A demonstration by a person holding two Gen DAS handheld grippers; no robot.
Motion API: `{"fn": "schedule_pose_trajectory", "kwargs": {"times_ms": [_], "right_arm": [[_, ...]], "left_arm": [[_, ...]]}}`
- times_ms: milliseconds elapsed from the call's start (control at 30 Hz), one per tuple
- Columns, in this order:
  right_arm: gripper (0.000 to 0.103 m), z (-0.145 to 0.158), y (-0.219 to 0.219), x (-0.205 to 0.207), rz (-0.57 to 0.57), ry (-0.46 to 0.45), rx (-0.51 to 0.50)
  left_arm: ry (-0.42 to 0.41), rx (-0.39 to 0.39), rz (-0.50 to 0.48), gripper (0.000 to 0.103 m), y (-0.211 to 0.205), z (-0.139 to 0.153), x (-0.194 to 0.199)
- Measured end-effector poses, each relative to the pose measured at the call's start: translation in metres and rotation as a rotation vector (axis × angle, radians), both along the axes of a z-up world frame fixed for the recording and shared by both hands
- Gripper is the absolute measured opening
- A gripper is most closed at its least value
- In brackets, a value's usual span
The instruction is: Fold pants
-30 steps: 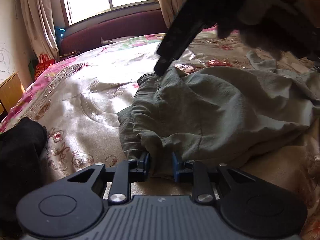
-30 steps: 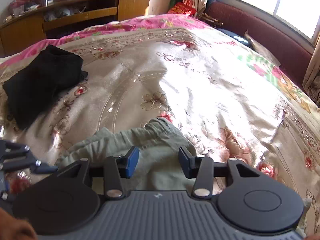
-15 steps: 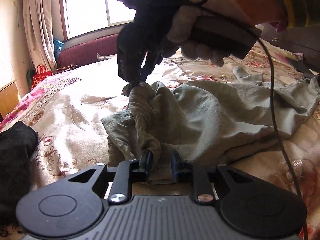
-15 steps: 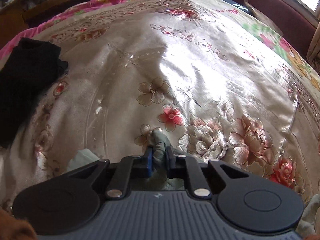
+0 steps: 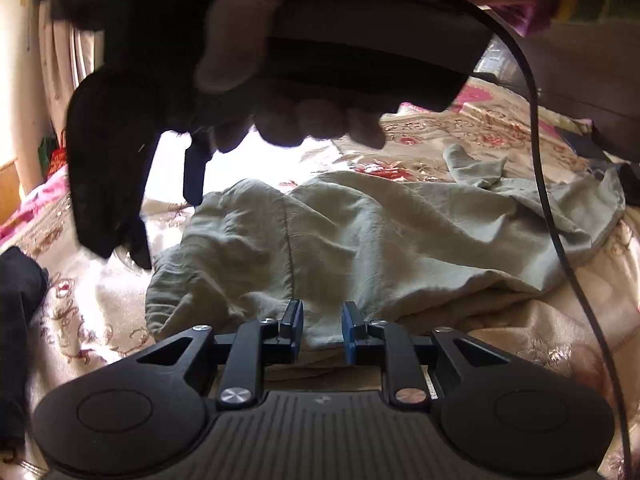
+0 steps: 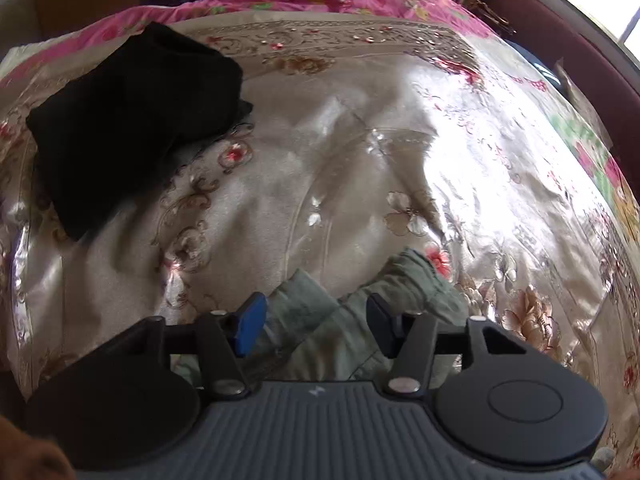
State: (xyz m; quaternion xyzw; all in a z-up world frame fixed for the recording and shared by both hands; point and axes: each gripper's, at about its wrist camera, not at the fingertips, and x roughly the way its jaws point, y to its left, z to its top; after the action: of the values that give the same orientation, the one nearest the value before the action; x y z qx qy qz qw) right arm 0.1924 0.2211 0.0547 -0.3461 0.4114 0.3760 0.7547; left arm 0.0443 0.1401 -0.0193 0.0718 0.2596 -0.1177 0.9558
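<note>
A: Pants [image 5: 360,240] lie crumpled on the bed [image 6: 360,140], grey-green, with the waistband end nearest my left gripper [image 5: 322,330]. Where do I stand?

B: I see your left jaws clenched on a fold of that waistband. The right gripper [image 6: 316,328] has just been opening; its jaws are released, with pants cloth lying below and between them, untouched by the pads.

A: In my left view the right gripper hangs at eleven o'clock, gloved hand [image 5: 280,80] around it.

B: Dark garment [image 6: 132,120] sits at ten o'clock in my right view, well apart from the pants.
</note>
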Motion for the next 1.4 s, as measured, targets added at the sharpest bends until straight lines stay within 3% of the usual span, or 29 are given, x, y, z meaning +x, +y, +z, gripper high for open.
{"fn": "schedule_pose_trajectory", "kwargs": {"times_ms": [33, 167, 333, 433, 500, 533, 600, 667, 700, 833, 1000, 1100, 1200, 1367, 1400], "right_arm": [[0.069, -0.005, 0.007, -0.008, 0.019, -0.022, -0.031], [0.067, -0.029, 0.031, -0.03, 0.09, -0.091, -0.137], [0.067, -0.022, 0.019, -0.043, 0.228, -0.041, -0.17], [0.067, -0.012, 0.01, -0.046, 0.273, 0.046, -0.119], [0.067, -0.016, 0.012, -0.056, 0.311, 0.046, -0.134], [0.06, -0.021, 0.013, -0.06, 0.34, 0.035, -0.148], [0.035, -0.033, 0.017, -0.061, 0.356, 0.024, -0.19], [0.011, -0.037, 0.017, -0.053, 0.337, 0.077, -0.208], [0.006, -0.035, 0.016, -0.05, 0.327, 0.09, -0.211], [0.003, -0.01, -0.001, -0.046, 0.327, 0.033, -0.242], [0.003, 0.041, -0.029, -0.03, 0.209, -0.032, -0.157], [0.003, 0.066, -0.046, -0.023, 0.156, -0.086, -0.124], [0.003, 0.083, -0.06, -0.017, 0.123, -0.131, -0.109], [0.003, 0.1, -0.072, -0.014, 0.108, -0.168, -0.077], [0.003, 0.103, -0.072, -0.015, 0.111, -0.171, -0.068]], "left_arm": [[-0.002, -0.009, -0.015, 0.035, -0.001, 0.001, -0.001], [0.0, -0.04, -0.024, 0.035, 0.003, 0.0, -0.004], [0.025, -0.118, -0.016, 0.036, 0.015, 0.0, 0.0], [0.028, -0.125, -0.017, 0.036, 0.015, -0.001, 0.0], [0.028, -0.123, -0.027, 0.036, 0.014, -0.002, -0.001], [0.027, -0.117, -0.03, 0.036, 0.013, -0.002, -0.002], [0.023, -0.098, -0.029, 0.036, 0.011, -0.003, -0.003], [0.022, -0.103, -0.032, 0.036, 0.011, -0.002, -0.005], [0.023, -0.11, -0.029, 0.036, 0.012, -0.001, -0.005], [0.03, -0.148, -0.014, 0.036, 0.02, -0.002, -0.001], [-0.018, -0.187, 0.03, 0.037, 0.032, 0.006, -0.007], [-0.041, -0.186, 0.059, 0.045, 0.038, 0.01, -0.01], [-0.013, -0.232, -0.009, 0.047, 0.06, 0.019, -0.007], [-0.003, 0.001, 0.137, 0.048, 0.07, 0.018, 0.027], [0.004, 0.017, 0.147, 0.048, 0.07, 0.015, 0.038]]}}
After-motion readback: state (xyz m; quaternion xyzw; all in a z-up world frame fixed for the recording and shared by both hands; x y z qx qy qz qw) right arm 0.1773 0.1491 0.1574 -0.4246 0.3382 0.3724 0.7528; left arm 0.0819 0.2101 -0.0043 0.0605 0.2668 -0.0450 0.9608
